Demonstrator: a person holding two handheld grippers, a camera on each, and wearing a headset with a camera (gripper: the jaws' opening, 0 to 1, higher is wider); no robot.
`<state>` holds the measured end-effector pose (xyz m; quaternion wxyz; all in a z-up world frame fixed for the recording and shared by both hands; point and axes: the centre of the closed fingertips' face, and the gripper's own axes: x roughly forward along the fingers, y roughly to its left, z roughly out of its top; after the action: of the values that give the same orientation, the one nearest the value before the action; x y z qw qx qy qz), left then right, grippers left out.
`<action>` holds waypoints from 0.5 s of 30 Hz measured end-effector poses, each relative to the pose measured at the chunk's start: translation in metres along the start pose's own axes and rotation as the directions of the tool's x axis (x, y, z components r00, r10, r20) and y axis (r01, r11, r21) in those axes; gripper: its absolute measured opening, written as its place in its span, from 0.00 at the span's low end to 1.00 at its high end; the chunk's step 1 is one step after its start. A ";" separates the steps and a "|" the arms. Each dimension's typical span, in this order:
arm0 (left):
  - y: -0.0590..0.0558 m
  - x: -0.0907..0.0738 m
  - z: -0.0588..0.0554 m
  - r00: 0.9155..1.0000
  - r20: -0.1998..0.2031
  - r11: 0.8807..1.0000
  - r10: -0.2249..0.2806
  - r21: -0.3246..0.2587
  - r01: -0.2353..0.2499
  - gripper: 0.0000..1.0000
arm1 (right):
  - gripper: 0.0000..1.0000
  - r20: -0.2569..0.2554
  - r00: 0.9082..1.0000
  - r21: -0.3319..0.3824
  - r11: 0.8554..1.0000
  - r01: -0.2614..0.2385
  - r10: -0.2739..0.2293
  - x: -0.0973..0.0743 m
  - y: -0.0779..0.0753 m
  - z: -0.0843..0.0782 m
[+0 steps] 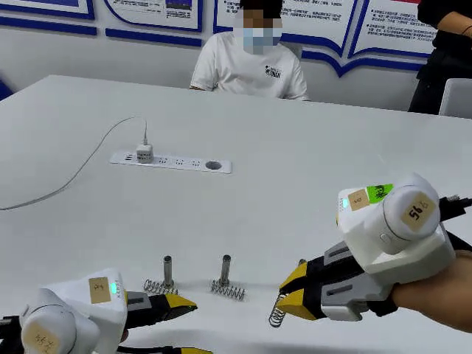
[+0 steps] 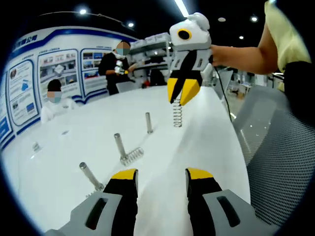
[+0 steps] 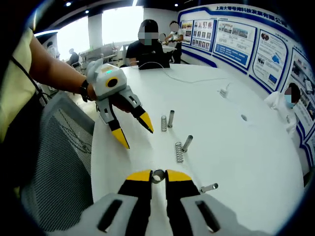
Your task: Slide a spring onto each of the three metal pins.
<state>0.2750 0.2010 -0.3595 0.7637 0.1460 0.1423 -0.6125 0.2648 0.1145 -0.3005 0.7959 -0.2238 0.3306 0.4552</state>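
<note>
Now, with the right gripper (image 1: 286,296) clamped on a spring (image 1: 276,316) and the left gripper (image 2: 161,176) open and empty, centre it upright over the right-hand pin (image 2: 148,123).

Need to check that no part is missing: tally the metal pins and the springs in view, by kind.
Pins: 3
Springs: 3, one held in the right gripper
Total: 6
</note>
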 end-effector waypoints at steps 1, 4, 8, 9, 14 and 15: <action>0.002 -0.002 -0.002 1.000 -0.005 1.000 0.011 -0.003 -0.011 0.42 | 0.11 0.004 1.000 0.000 1.000 0.008 -0.008 -0.003 -0.003 0.001; 0.008 -0.008 -0.006 0.999 -0.010 0.999 0.034 -0.018 -0.034 0.47 | 0.11 0.008 1.000 0.007 1.000 0.028 -0.028 -0.010 -0.011 0.003; 0.013 -0.014 -0.009 0.998 -0.013 0.998 0.060 -0.030 -0.060 0.50 | 0.11 0.010 0.999 0.009 0.999 0.051 -0.051 -0.017 -0.020 0.004; 0.015 -0.015 -0.010 0.998 -0.013 0.997 0.068 -0.035 -0.068 0.51 | 0.11 0.010 0.998 0.009 0.998 0.058 -0.058 -0.019 -0.023 0.005; 0.021 -0.021 -0.013 0.996 -0.018 0.995 0.091 -0.048 -0.092 0.56 | 0.11 0.007 0.996 0.007 0.996 0.085 -0.085 -0.027 -0.036 0.008; 0.021 -0.022 -0.014 0.995 -0.020 0.994 0.094 -0.050 -0.095 0.57 | 0.11 0.007 0.996 0.007 0.996 0.089 -0.089 -0.029 -0.038 0.008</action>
<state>0.2907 0.2305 -0.3623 0.7940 0.1383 0.1575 -0.5707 0.2904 0.0847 -0.2715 0.8173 -0.2341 0.3189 0.4189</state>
